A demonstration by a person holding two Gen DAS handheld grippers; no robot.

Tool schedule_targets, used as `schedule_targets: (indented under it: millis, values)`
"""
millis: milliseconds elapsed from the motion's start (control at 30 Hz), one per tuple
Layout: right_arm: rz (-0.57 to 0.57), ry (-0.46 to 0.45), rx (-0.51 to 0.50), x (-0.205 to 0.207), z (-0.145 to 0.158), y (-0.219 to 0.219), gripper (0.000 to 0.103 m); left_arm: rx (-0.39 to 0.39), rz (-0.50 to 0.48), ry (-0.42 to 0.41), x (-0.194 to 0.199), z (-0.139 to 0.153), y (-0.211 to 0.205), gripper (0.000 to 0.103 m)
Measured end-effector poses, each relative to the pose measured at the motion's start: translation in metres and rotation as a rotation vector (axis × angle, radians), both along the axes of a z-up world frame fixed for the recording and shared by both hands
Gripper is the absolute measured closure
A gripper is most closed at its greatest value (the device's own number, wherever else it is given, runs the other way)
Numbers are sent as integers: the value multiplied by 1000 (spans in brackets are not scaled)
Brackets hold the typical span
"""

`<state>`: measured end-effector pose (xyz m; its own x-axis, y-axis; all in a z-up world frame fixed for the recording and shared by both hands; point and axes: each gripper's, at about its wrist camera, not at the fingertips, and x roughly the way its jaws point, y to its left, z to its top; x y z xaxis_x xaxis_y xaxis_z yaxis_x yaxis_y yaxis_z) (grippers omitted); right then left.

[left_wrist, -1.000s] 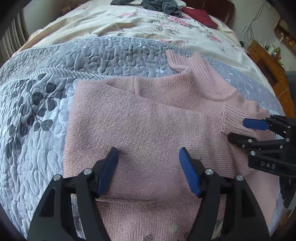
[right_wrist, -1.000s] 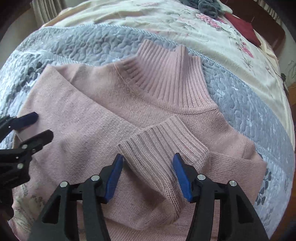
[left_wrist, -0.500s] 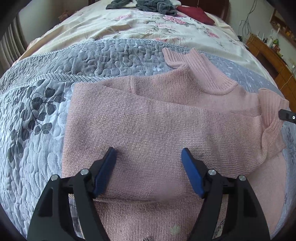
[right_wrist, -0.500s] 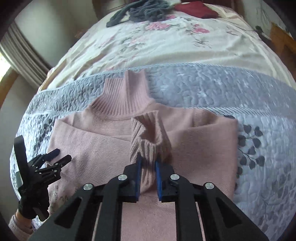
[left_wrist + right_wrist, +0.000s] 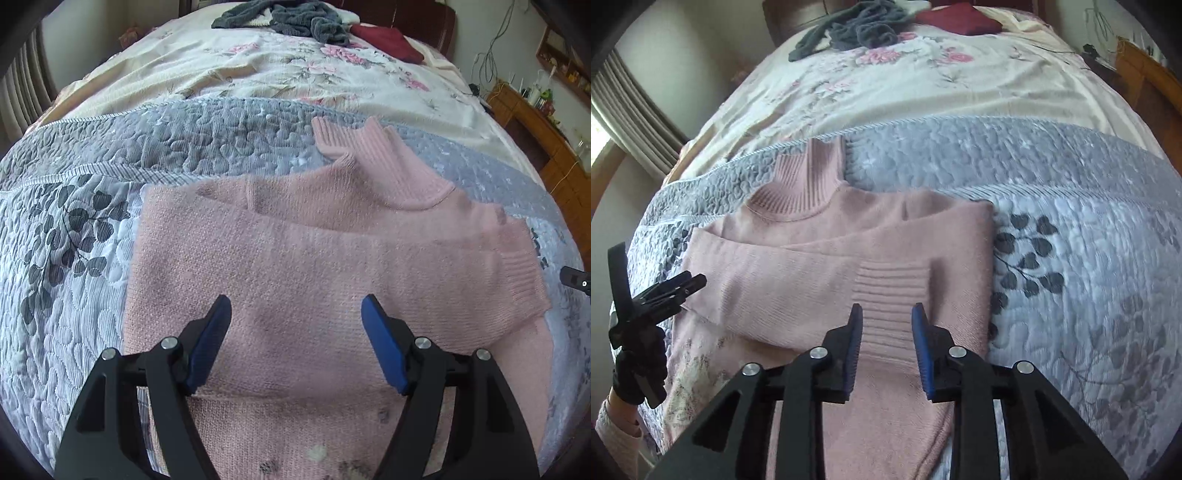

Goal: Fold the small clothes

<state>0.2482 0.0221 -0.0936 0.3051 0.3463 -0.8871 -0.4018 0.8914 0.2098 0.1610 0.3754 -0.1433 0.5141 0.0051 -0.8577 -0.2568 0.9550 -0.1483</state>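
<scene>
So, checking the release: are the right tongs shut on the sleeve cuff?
No, the right tongs are open, blue pads apart either side of the ribbed cuff lying flat on the pink sweater.

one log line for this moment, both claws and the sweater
left claw: open over sweater | right claw: open at sleeve cuff | sleeve across chest

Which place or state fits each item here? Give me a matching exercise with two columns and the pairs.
Column one:
1. pink sweater
2. ribbed cuff
3. dark grey clothes
4. left gripper

Column two:
A. piled at the far end of the bed
B. open, above the sweater's body
C. lying between the right gripper's parted fingers
D. spread on the grey quilt, sleeve folded across the chest

Pairs: 1-D, 2-C, 3-A, 4-B
</scene>
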Motion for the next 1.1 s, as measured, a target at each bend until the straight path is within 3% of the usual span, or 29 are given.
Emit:
schedule_targets:
  millis: [167, 267, 333, 500, 567, 667, 833, 1100]
  values:
    - [41, 36, -53, 10, -27, 28, 75, 24, -33, 31, 8, -6, -10, 31]
    - [14, 66, -101, 14, -52, 20, 74, 48, -32, 74, 8, -22, -5, 31]
    - [11, 87, -82, 13, -65, 13, 74, 59, -40, 71, 3, -30, -2, 31]
    - [52, 76, -79, 14, -62, 14, 72, 97, -69, 81, 4, -29, -7, 30]
    - [63, 61, -40, 18, -49, 15, 70, 47, -74, 77, 9, -19, -3, 30]
    - [75, 49, 20, 39, -29, 23, 60, 22, -70, 25, 25, 5, 4, 29]
    - [99, 47, 56, 99, -17, 63, 54, -64, -43, 16, 91, 27, 23, 24]
    - [91, 155, 86, 185, -61, 138, 51, -244, 26, 126, 191, -17, 42, 25]
